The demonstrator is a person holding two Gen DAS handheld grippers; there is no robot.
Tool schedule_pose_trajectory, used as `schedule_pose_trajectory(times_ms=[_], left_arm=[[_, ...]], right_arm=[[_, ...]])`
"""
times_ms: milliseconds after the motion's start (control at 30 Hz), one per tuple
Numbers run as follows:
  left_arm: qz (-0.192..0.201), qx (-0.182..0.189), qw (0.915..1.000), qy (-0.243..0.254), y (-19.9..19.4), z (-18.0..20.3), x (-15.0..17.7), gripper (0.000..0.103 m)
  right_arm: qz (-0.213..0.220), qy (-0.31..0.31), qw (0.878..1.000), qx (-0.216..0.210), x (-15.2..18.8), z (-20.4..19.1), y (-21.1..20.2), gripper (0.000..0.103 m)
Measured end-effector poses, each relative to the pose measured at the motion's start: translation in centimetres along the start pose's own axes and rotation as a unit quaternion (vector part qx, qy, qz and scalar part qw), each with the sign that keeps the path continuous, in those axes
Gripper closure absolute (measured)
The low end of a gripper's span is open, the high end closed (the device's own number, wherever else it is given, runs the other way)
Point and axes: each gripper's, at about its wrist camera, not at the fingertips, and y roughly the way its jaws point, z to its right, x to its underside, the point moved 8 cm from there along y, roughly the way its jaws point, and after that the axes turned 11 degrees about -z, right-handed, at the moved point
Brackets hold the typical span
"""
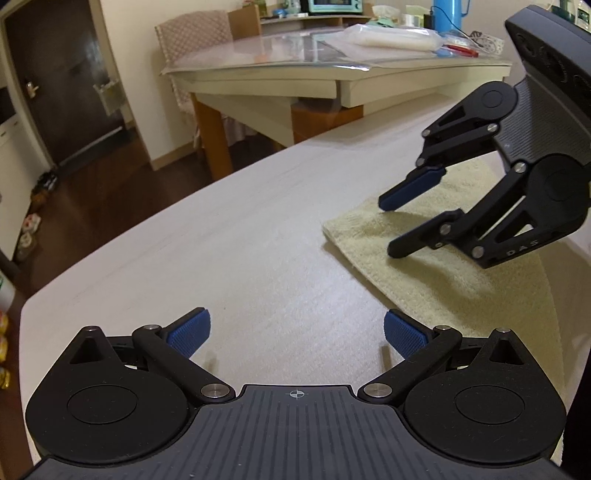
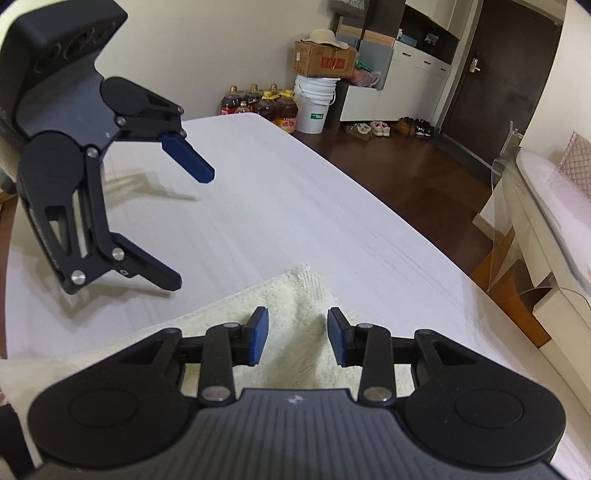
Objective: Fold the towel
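Note:
A pale yellow towel (image 1: pixel 443 273) lies flat on the white table (image 1: pixel 240 240), toward its right side in the left wrist view. My right gripper (image 1: pixel 388 229) hovers just over the towel's left end, its jaws partly apart and nothing between them. From its own camera, the right gripper (image 2: pixel 297 332) sits above the towel's far corner (image 2: pixel 299 284). My left gripper (image 1: pixel 297 332) is open wide over bare tabletop, left of the towel and apart from it. In the right wrist view the left gripper (image 2: pixel 192 230) hangs above the table (image 2: pixel 295 192).
A second table (image 1: pixel 332 77) with a plastic cover, bags and a blue flask (image 1: pixel 448 14) stands behind, with a chair (image 1: pixel 192 48) beside it. Oil bottles (image 2: pixel 266 103), a white bucket (image 2: pixel 314 103), a cardboard box (image 2: pixel 323 59) and shoes (image 2: pixel 369 129) sit on the dark floor.

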Motion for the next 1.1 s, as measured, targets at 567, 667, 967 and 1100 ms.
schedule_pose_trajectory(times_ms=[567, 667, 967, 1100], left_arm=[[-0.007, -0.009, 0.9997, -0.02, 0.3, 0.5, -0.6, 0.0], [-0.007, -0.012, 0.9997, -0.022, 0.2, 0.7, -0.6, 0.0], [-0.011, -0.027, 0.9983, -0.05, -0.2, 0.8, -1.1, 0.001], [-0.009, -0.023, 0.9971, -0.071, -0.3, 0.8, -2.0, 0.001]], right_arm=[[0.045, 0.031, 0.999, 0.0, 1.2, -1.0, -3.4, 0.097], [0.061, 0.038, 0.997, 0.004, 1.6, -1.0, -4.9, 0.098], [0.117, 0.09, 0.989, 0.001, 5.1, -1.3, -11.1, 0.098], [0.118, 0.125, 0.985, -0.002, 9.3, -1.9, -13.1, 0.098]])
